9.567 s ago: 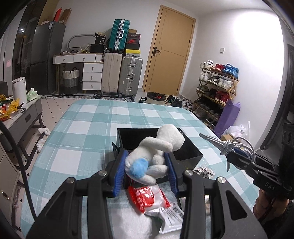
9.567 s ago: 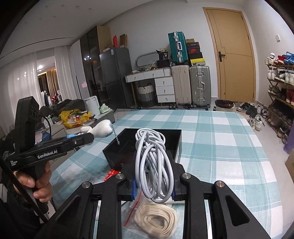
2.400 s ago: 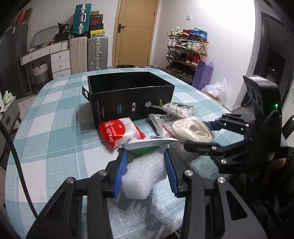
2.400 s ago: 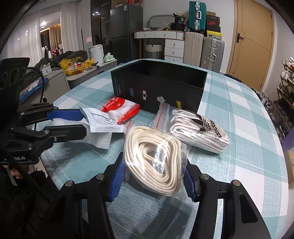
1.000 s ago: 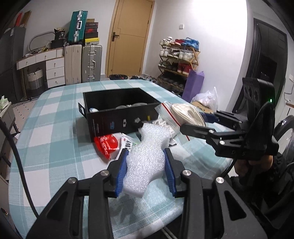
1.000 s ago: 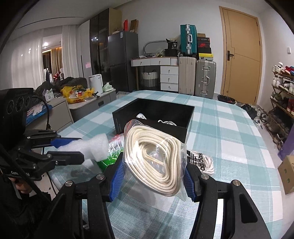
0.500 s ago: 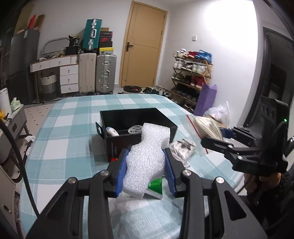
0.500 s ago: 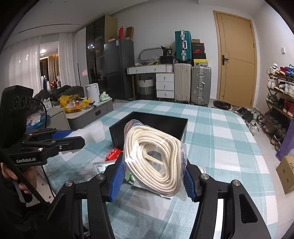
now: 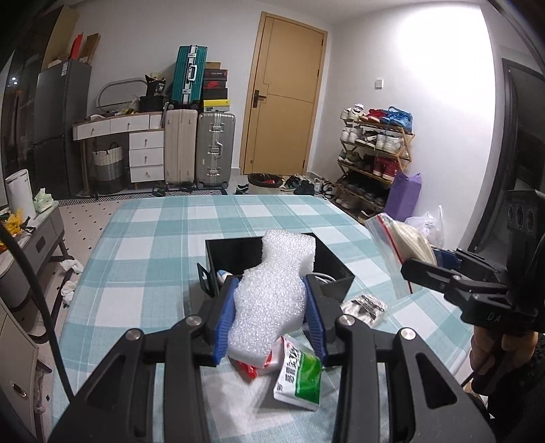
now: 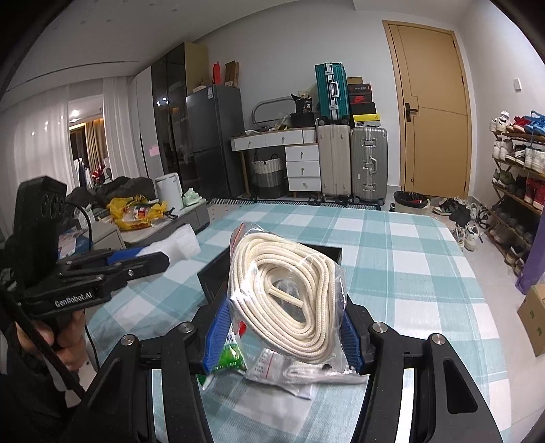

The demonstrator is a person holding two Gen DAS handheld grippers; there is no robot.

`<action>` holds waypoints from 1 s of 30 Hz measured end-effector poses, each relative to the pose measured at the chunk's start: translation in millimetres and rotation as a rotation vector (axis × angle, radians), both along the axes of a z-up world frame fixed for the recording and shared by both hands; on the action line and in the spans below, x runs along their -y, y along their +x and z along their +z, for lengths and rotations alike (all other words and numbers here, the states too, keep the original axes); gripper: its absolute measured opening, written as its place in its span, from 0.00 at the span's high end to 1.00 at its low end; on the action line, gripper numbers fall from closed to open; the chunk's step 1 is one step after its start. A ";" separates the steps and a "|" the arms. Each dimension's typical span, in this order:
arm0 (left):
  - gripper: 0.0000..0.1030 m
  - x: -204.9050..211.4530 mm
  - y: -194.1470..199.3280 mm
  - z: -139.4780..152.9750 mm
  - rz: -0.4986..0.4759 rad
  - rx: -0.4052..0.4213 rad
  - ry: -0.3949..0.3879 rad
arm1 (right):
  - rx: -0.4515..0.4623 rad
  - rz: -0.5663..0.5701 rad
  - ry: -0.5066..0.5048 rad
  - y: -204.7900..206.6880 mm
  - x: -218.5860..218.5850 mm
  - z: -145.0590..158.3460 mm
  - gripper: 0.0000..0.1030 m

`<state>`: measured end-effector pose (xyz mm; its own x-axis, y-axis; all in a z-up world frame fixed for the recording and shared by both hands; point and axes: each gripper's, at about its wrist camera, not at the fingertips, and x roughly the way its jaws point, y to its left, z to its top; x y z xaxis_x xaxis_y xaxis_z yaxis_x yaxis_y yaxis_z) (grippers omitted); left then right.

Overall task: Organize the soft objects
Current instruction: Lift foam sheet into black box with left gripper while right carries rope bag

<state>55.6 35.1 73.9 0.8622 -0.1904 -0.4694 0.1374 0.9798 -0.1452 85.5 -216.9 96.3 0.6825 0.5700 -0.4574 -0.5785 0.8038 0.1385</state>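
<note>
- You are in a room with white walls [image 9: 425,68] and a white ceiling [image 10: 238,30].
- Ahead of you is a tan door [image 9: 284,102], and it is shut.
- Left of the door you see two suitcases [image 9: 199,148] standing up, with a teal suitcase [image 9: 189,73] and boxes stacked on top.
- Beside them stands a white desk with drawers [image 9: 136,143], with a woven basket [image 9: 107,167] under it.
- A tall dark fridge [image 10: 213,139] stands further left.
- On your right is a shoe rack [image 9: 374,150] full of shoes, with a purple bag [image 9: 403,196] beside it.
- The table [image 9: 163,225] has a teal and white checked cloth.
- White curtains [image 10: 37,143] hang far left.
- The floor [image 9: 81,218] is pale with small dark dots.
</note>
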 end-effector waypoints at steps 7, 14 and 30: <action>0.64 -3.3 17.4 0.4 0.025 -0.011 -0.011 | -0.012 -0.002 0.005 17.6 -10.1 9.4 0.45; 0.64 -3.0 38.6 -4.1 0.034 -0.030 -0.013 | -0.035 0.001 -0.013 38.9 -21.9 4.7 0.45; 0.64 2.7 84.5 -19.7 0.050 -0.079 -0.003 | -0.062 -0.012 -0.115 81.4 -47.1 -21.9 0.45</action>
<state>140.1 32.4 54.2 0.8309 -0.1497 -0.5359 0.0765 0.9847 -0.1565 166.9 -169.8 74.5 0.6573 0.5029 -0.5613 -0.5616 0.8235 0.0802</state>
